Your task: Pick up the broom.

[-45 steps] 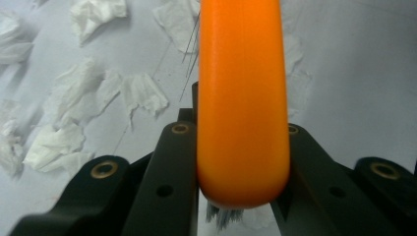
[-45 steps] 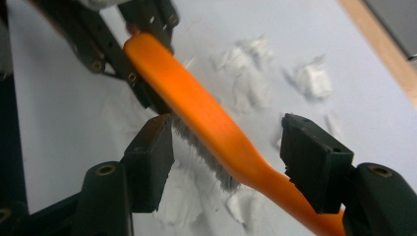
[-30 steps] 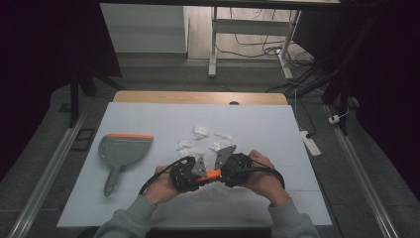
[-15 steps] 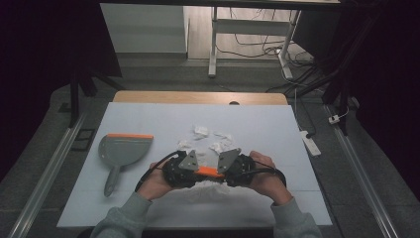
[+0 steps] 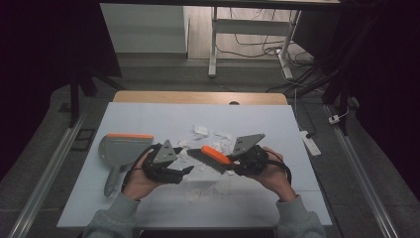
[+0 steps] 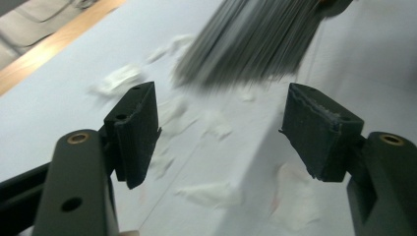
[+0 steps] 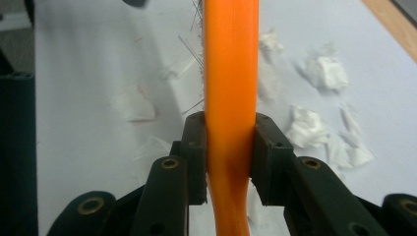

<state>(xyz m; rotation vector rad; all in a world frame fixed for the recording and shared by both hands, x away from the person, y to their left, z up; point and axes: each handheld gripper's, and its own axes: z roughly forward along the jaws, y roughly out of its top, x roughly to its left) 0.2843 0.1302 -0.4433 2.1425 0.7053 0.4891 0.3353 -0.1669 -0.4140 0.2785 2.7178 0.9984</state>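
A hand brush with an orange handle [image 5: 217, 154] and grey bristles [image 5: 199, 157] hangs just above the white table [image 5: 163, 210]. My right gripper [image 5: 232, 161] is shut on it, and in the right gripper view its pads [image 7: 195, 147] squeeze the handle [image 7: 230, 64] from both sides. My left gripper [image 5: 187, 170] sits just left of the bristles; its jaws have just been opening and hold nothing. In the left gripper view, the left gripper [image 6: 221, 115] faces the blurred bristles [image 6: 255, 44] ahead. Crumpled white paper scraps [image 5: 200, 131] lie around the table's middle.
A grey dustpan [image 5: 121, 147] with an orange lip lies at the table's left, handle toward me. More scraps [image 7: 322, 69] lie right of the brush, and others [image 6: 211, 194] lie under the left gripper. A power strip [image 5: 308, 142] lies on the floor to the right.
The left gripper has let go of the brush, opened and drawn away to the left. The right gripper now holds the brush alone and has shifted slightly right and up.
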